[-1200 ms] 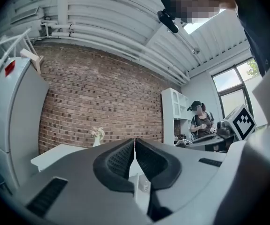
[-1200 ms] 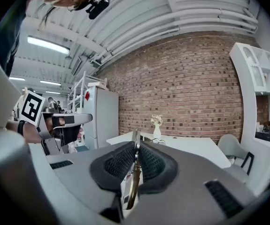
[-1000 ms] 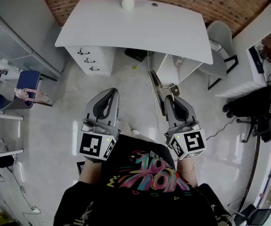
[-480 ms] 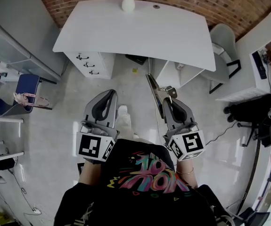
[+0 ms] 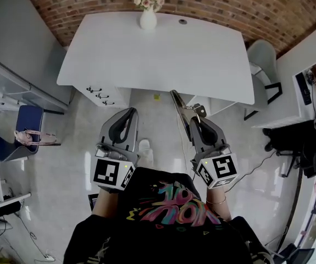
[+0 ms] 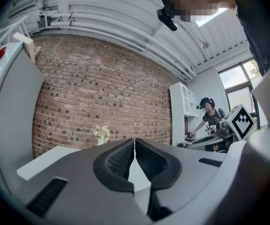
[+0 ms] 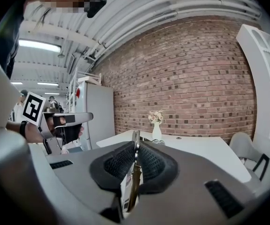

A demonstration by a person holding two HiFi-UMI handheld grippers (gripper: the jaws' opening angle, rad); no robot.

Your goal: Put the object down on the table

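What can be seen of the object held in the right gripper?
The object is a long, thin, flat piece that looks like grey metal, with a small shiny fitting on one side partway along; what it is I cannot tell. The right gripper is shut on its near end, edge-up between the jaws. It juts forward in the air toward the white table, not yet set down; nothing else touches it.

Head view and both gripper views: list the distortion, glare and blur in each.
Head view: fisheye bows the white table edges; glare patches on the glossy floor. Left gripper view: dark round vignette, curved ceiling pipes, bright window. Right gripper view: same vignette, bright ceiling light, flat metal object between the fingers soft, being close to the lens.
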